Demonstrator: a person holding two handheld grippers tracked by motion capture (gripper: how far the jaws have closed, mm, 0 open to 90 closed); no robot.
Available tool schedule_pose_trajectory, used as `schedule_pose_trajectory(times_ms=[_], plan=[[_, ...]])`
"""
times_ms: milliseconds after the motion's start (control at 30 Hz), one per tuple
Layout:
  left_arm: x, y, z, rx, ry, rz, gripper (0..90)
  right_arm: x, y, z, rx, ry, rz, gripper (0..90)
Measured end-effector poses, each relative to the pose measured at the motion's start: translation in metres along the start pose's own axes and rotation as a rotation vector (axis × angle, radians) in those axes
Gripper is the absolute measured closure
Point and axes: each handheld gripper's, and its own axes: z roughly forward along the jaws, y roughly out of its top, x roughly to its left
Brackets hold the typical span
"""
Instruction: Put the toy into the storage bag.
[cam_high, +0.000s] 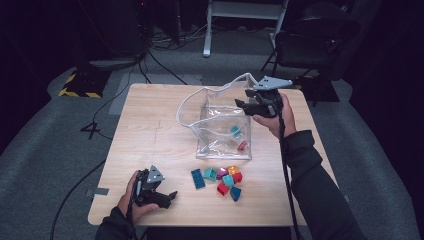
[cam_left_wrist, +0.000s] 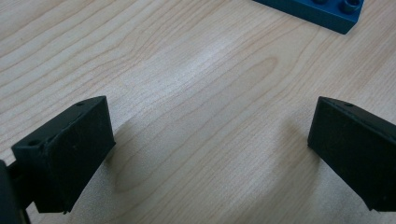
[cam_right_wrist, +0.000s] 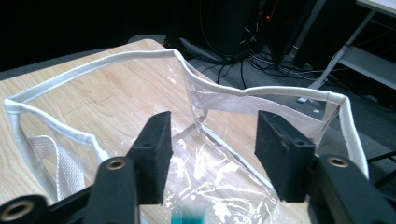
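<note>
Clear, white-trimmed plastic bag (cam_high: 222, 132) stands open, holding two blocks (cam_high: 238, 138).

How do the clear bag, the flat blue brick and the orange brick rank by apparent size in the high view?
1. Clear bag, by far the largest.
2. Flat blue brick, long and flat.
3. Orange brick, smallest, though only slightly farther from the camera than the blue one.

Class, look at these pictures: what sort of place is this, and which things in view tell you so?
Probably a lab or studio set up for recording, not a home. A lone wooden table stands on grey carpet in a dark room, cables trail across the floor, and black-and-yellow hazard tape marks a stand's base.
</note>
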Motion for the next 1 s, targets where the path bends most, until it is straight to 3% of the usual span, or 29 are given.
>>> schedule_pose_trajectory(times_ms=[567,1000], plan=[[0.000,0.000,0.000,0.001,0.000,0.000,0.4,0.007,0.000,-0.004,0.011,-0.015,-0.016,31.8],[0.000,0.000,0.000,0.000,0.001,0.001,0.4,0.012,-0.001,-0.028,-0.047,0.016,-0.023,26.0]])
